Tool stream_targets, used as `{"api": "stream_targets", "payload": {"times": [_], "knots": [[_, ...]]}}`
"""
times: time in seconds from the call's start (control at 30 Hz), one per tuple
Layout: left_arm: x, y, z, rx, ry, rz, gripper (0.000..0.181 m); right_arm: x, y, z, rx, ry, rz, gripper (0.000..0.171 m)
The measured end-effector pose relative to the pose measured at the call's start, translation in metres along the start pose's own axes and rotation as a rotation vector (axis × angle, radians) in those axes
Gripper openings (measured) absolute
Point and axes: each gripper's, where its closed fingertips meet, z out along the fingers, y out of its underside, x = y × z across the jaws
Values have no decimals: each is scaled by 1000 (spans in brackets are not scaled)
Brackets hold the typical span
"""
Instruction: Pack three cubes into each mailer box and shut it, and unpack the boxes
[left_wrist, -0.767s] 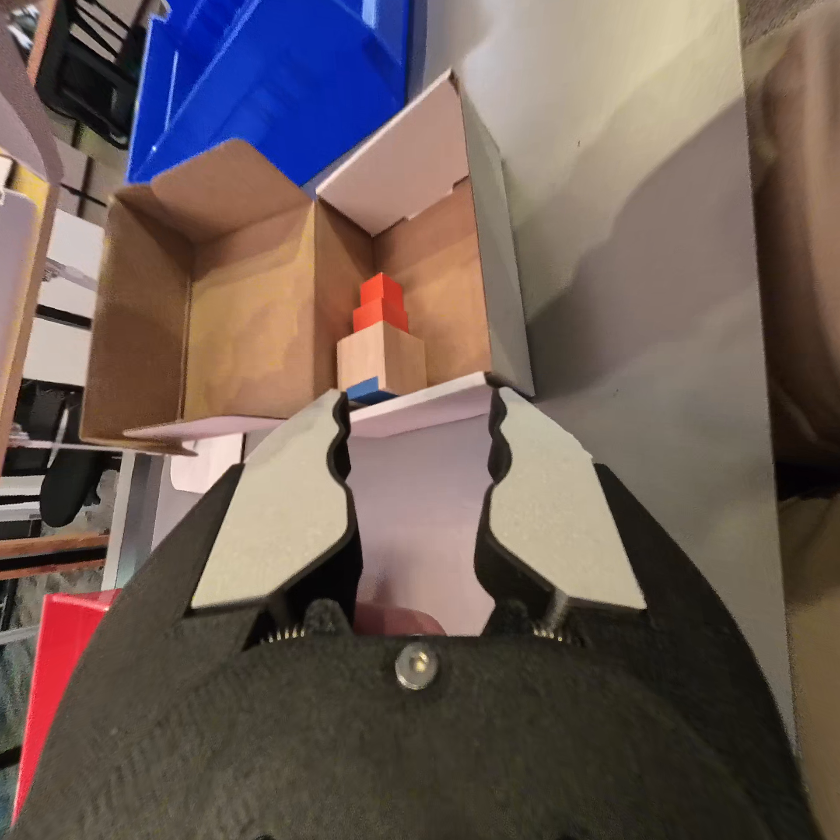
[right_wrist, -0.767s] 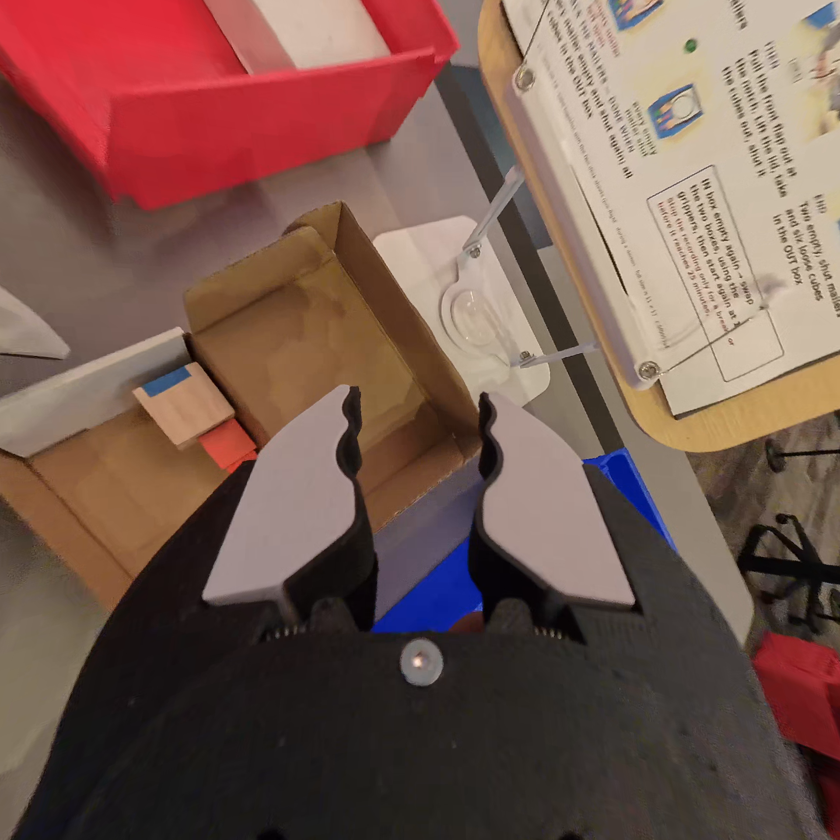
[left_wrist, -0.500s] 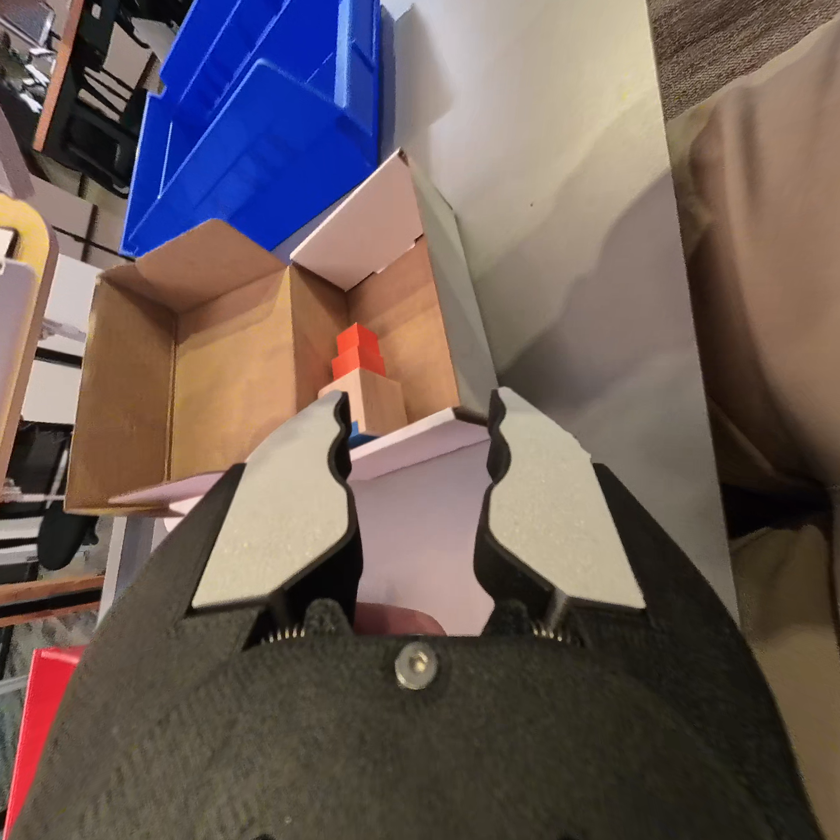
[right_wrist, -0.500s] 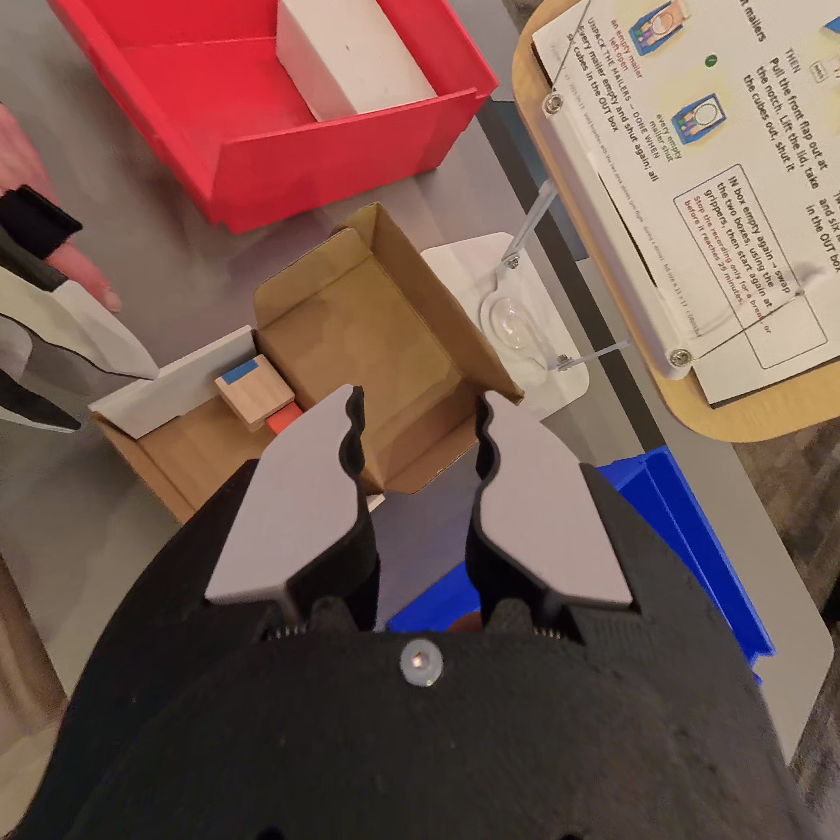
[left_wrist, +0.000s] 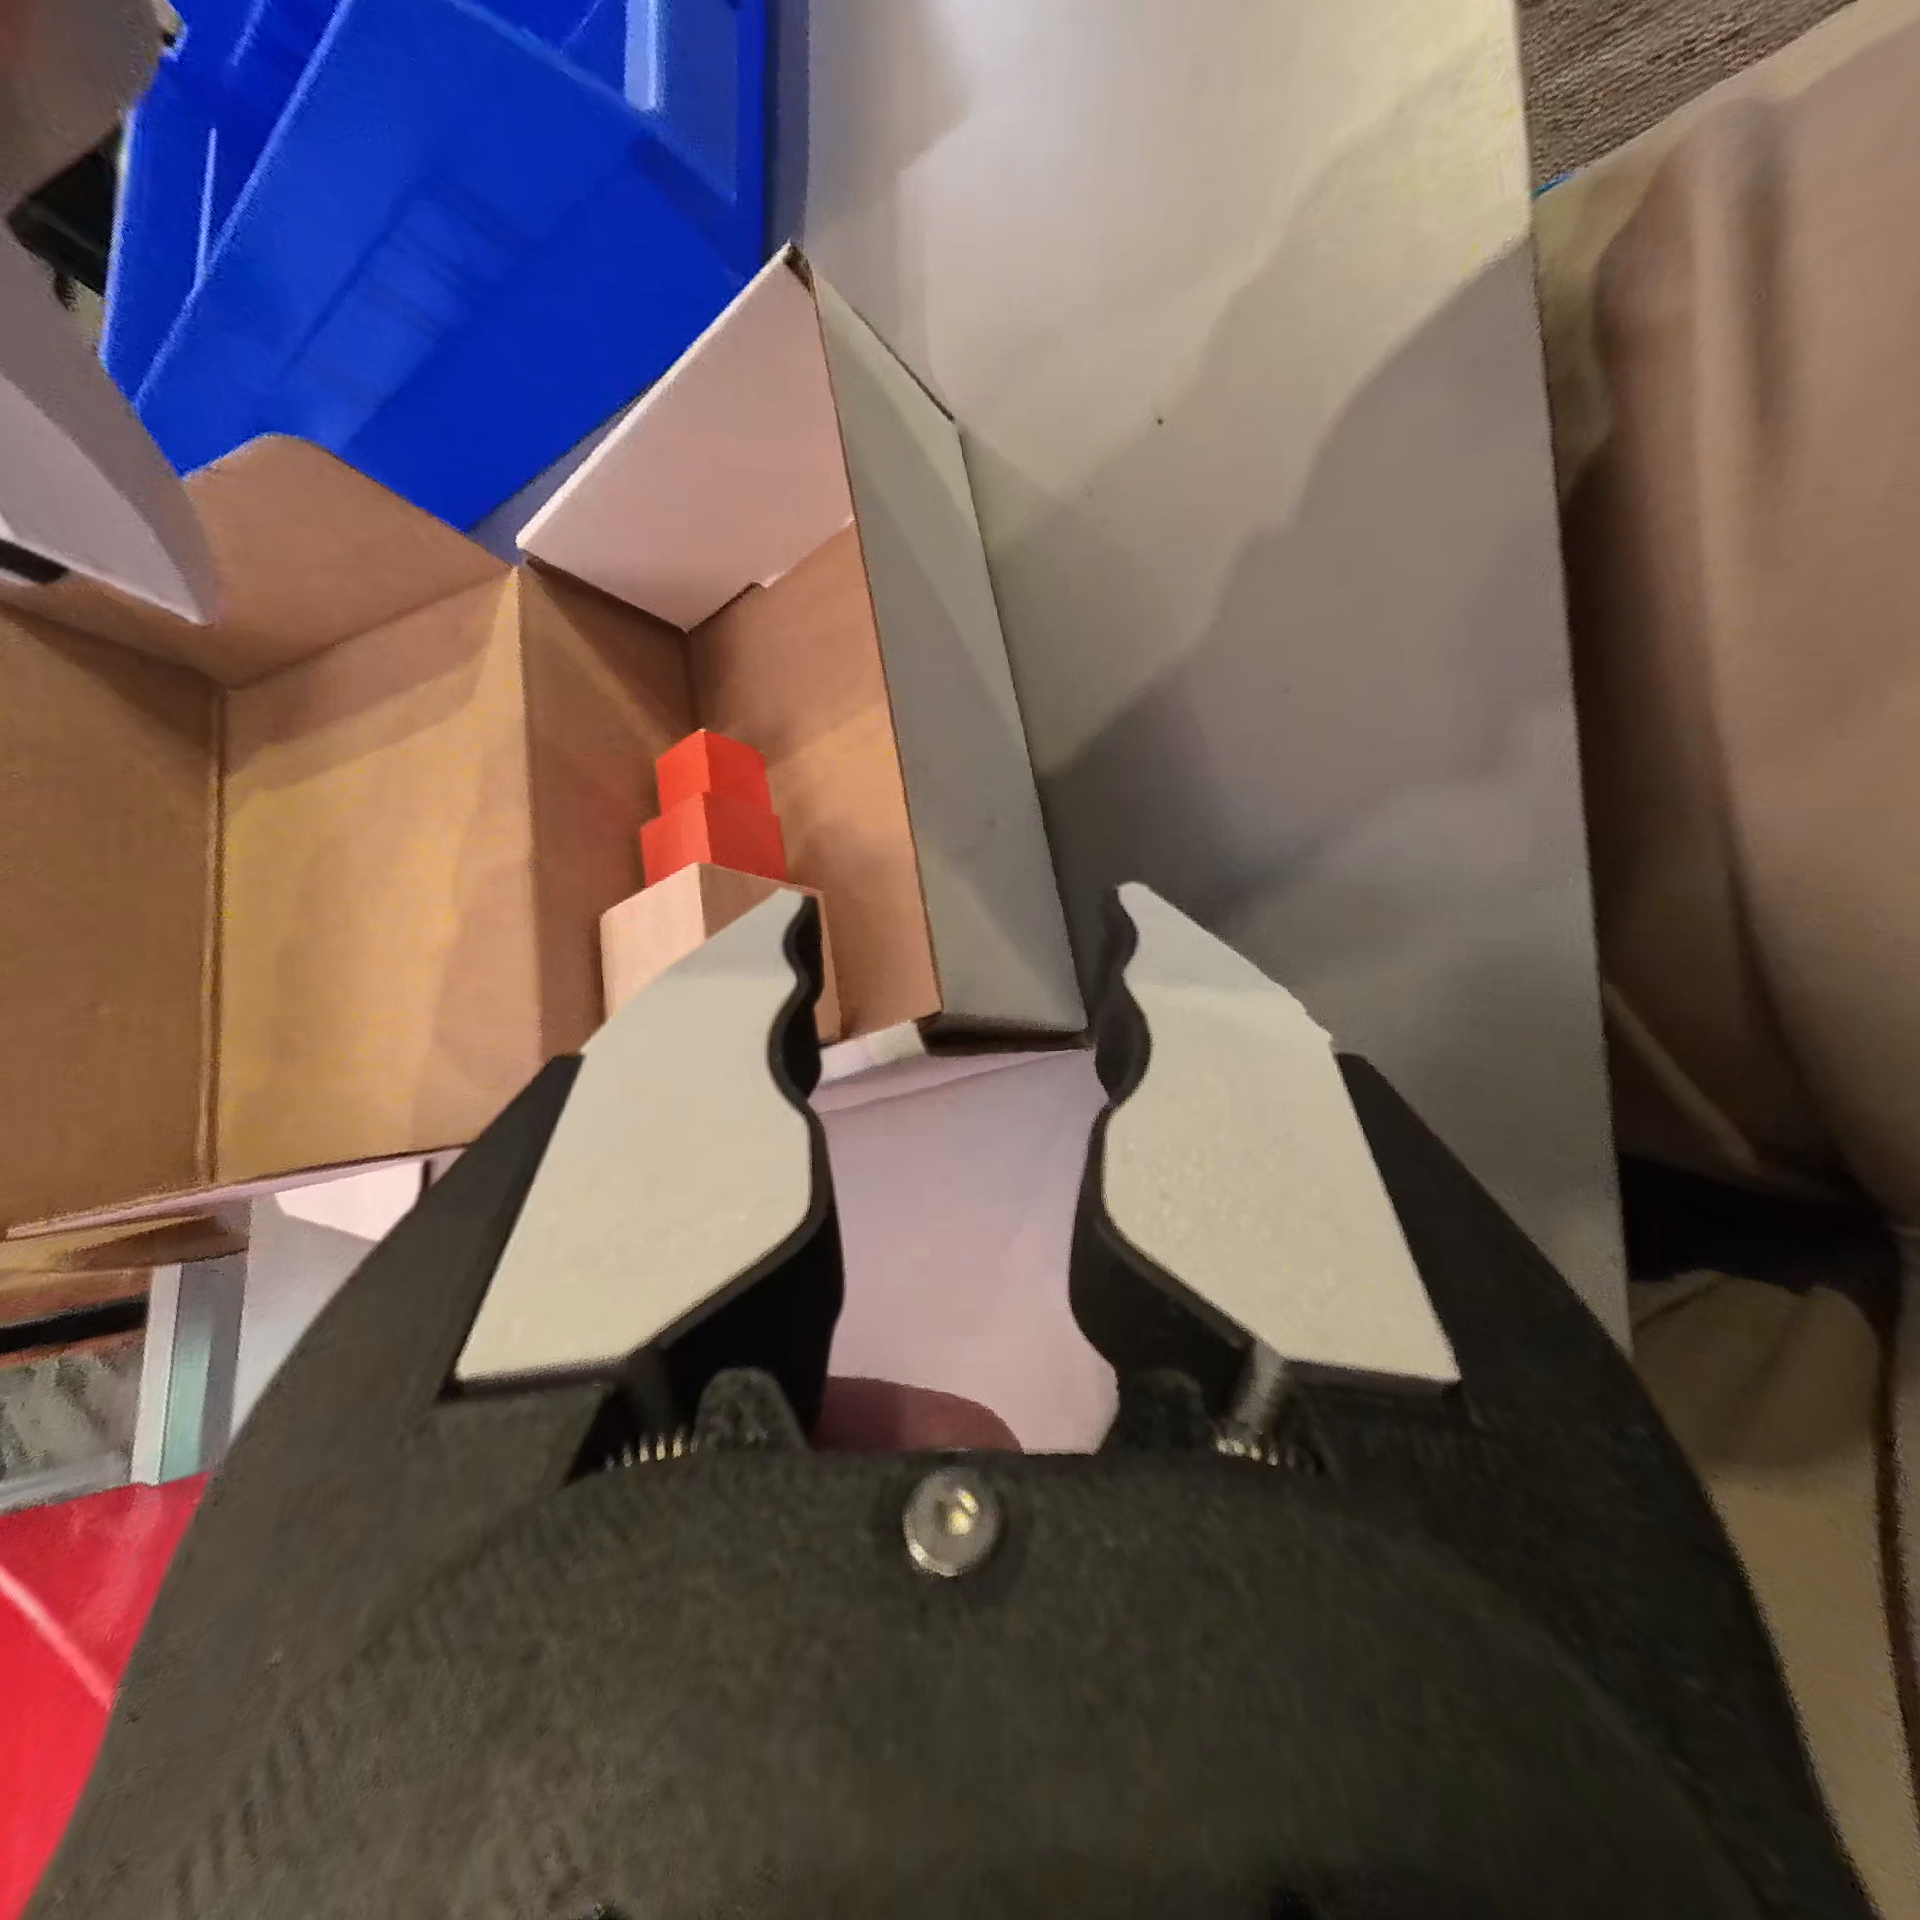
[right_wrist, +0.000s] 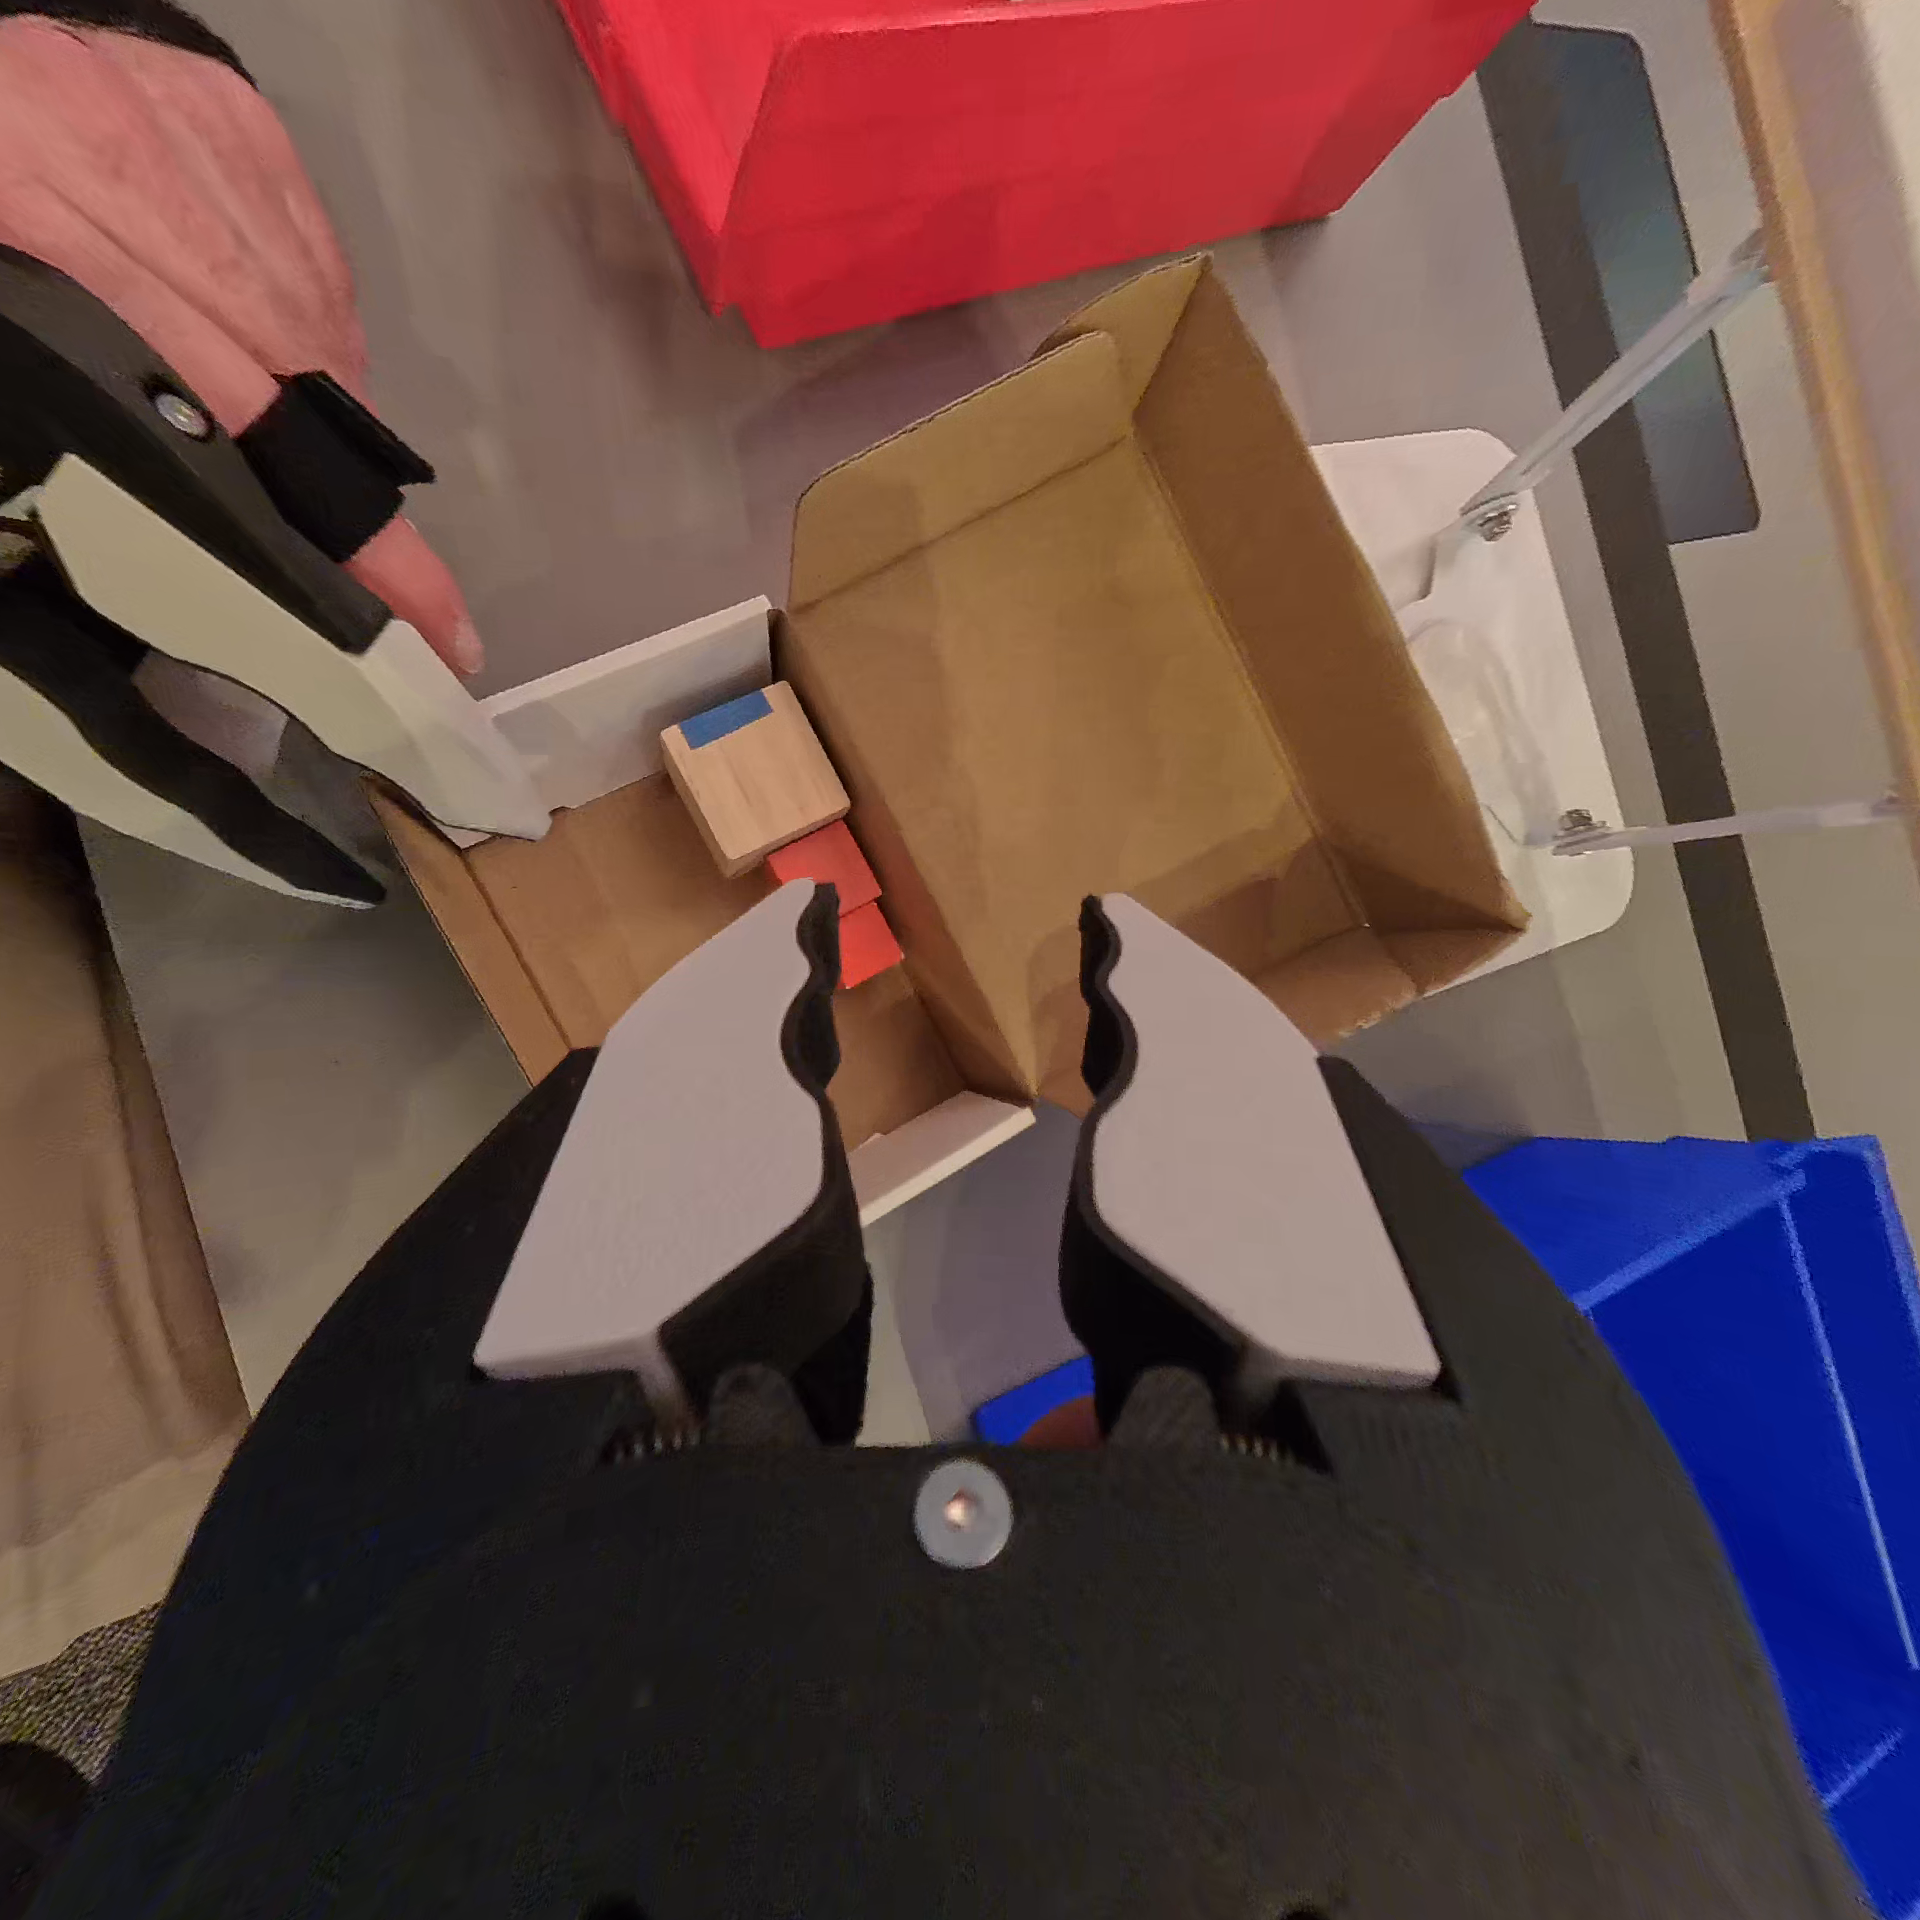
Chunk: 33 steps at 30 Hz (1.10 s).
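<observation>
An open mailer box (right_wrist: 582, 914) lies on the grey table with its brown lid (right_wrist: 1091, 727) folded back. Inside, in a row along the lid hinge, are a wooden cube with blue tape (right_wrist: 758, 779) and two red cubes (right_wrist: 831, 868). My right gripper (right_wrist: 953, 904) is open and empty, above the box near the red cubes. My left gripper (left_wrist: 961, 914) is open and empty. The near corner of the box's white side wall (left_wrist: 935, 727) lies between its jaws. It also shows in the right wrist view (right_wrist: 436, 862) at the box's end. The left wrist view shows the wooden cube (left_wrist: 665, 935) and red cubes (left_wrist: 712, 842).
A red bin (right_wrist: 1039, 156) stands beyond the box and a blue bin (right_wrist: 1714, 1351) near my right gripper. A clear stand on a white base (right_wrist: 1507, 727) sits beside the lid. A person's hand (right_wrist: 156, 208) holds the left gripper. The table edge (left_wrist: 1538, 623) runs close by. The wooden cube (left_wrist: 665, 935) lies around 6 cm away from my left fingertips. Seen from the right wrist view (right_wrist: 764, 799) as well. About 6 cm separates my left fingertips from the wooden cube with blue tape (right_wrist: 758, 779).
My left gripper has moved forward to the box's near corner. My right gripper has shifted over the box toward the cubes. Both stayed open.
</observation>
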Motion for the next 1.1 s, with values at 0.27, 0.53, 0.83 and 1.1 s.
{"api": "stream_targets", "payload": {"times": [0.27, 0.53, 0.83, 1.1], "knots": [[-4, 5, 7, -29, -31, -34, 31, -19, -1, 18, 8, -85, -25, 40], [-3, 6, 9, -30, -23, -24, 26, -43, 2, 46, -40, -153, -80, 42], [-3, 9, 6, -22, 15, 0, 23, -54, 12, 89, -163, -151, -242, 45], [-5, 11, 6, -23, 18, 2, 21, -54, 13, 89, -176, -162, -291, 41]]}}
